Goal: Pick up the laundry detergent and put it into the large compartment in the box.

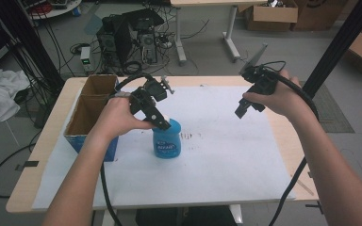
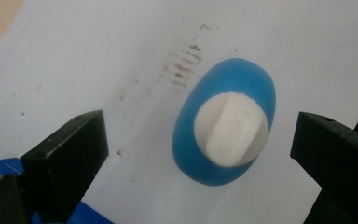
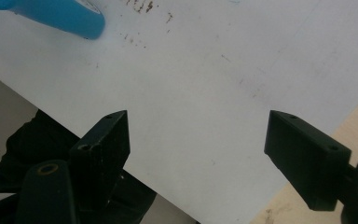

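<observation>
Left gripper (image 2: 198, 154), jaws apart, above an oval blue plastic bottle (image 2: 223, 122) with ridged white cap (image 2: 231, 129); right gripper (image 3: 196, 154), jaws apart, over smooth white sheet (image 3: 205, 84).

Blue jar (image 2: 223, 122), white lid (image 2: 231, 129)

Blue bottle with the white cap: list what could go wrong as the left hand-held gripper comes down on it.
1. The blue bottle stands free and upright on the white sheet; an off-centre touch from the left hand-held gripper could tip it.
2. The jaws are wide apart above the white cap; closing on the cap alone may slip.
3. The right hand-held gripper is off to the side, so nothing steadies the bottle.
</observation>
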A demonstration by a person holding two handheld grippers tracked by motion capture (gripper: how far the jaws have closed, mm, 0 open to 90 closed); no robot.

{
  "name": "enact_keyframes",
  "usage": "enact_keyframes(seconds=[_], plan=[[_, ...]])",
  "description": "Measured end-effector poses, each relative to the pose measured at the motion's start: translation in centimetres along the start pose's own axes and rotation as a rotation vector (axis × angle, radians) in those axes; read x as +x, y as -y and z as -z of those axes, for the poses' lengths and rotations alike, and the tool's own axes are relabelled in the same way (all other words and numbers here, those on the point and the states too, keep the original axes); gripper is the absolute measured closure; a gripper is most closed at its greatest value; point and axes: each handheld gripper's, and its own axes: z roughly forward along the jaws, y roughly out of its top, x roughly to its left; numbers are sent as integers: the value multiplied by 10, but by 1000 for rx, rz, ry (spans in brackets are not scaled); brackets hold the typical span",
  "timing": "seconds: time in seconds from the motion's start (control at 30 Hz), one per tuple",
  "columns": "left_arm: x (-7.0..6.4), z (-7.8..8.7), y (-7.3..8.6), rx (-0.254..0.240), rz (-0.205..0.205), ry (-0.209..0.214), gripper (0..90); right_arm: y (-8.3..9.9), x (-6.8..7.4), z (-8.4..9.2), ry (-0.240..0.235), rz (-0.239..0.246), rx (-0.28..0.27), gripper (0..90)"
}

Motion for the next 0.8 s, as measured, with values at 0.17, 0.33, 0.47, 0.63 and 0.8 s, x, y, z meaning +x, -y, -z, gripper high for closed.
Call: enact_keyframes(seconds=[0.17, 0.33, 0.47, 0.63, 0.8], plan=[[-3, -6, -1, 12, -28, -13, 46, 0, -1, -2, -4, -4, 0, 225], [-6, -12, -3, 25, -58, -13, 45, 1, -4, -4, -5, -10, 4, 225], [-7, -17, -4, 38, -66, -12, 41, 1, -4, -5, -6, -11, 4, 225], [-9, -22, -3, 43, -67, 3, 41, 1, -5, -7, -9, -9, 5, 225], [-9, -31, 0, 59, -72, 8, 41, 1, -6, -9, -10, -3, 7, 225]])
